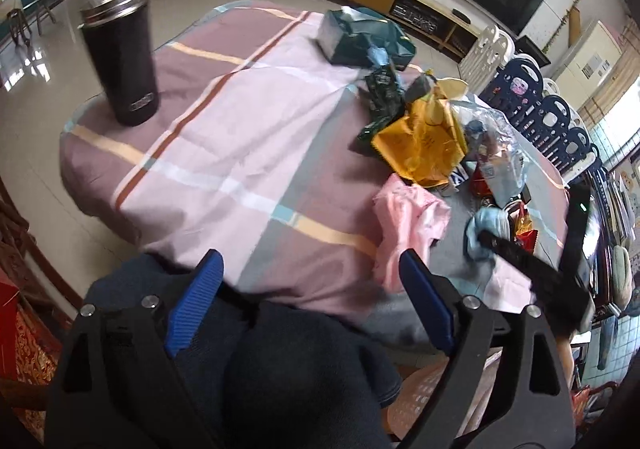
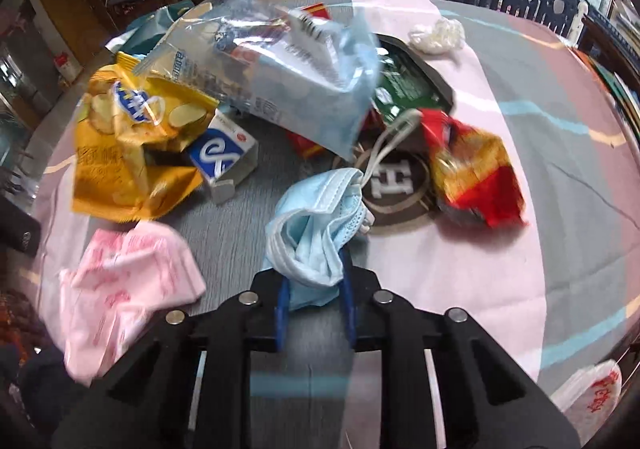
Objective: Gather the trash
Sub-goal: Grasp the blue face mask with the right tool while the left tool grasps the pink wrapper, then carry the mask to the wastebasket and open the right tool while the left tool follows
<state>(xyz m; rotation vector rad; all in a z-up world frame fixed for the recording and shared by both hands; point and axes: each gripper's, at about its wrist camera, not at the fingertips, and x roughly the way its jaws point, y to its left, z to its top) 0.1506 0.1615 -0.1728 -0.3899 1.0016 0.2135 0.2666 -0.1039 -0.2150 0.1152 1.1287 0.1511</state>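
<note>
Left gripper (image 1: 308,297): fingers spread wide apart, blue ribbed pads (image 1: 196,303) facing inward, nothing between them. The tips sit at the near edge of the bench (image 1: 248,137), and the operator's dark-clad legs lie under and behind the fingers.

Right gripper (image 2: 314,281): fingers drawn close together and clamped on a crumpled light blue face mask (image 2: 316,225). The mask bunches up ahead of the fingertips, with its white ear loop trailing forward and to the right of them. In the left wrist view, the right gripper's black finger (image 1: 516,253) reaches in from the right, its tip meeting the mask.
</note>
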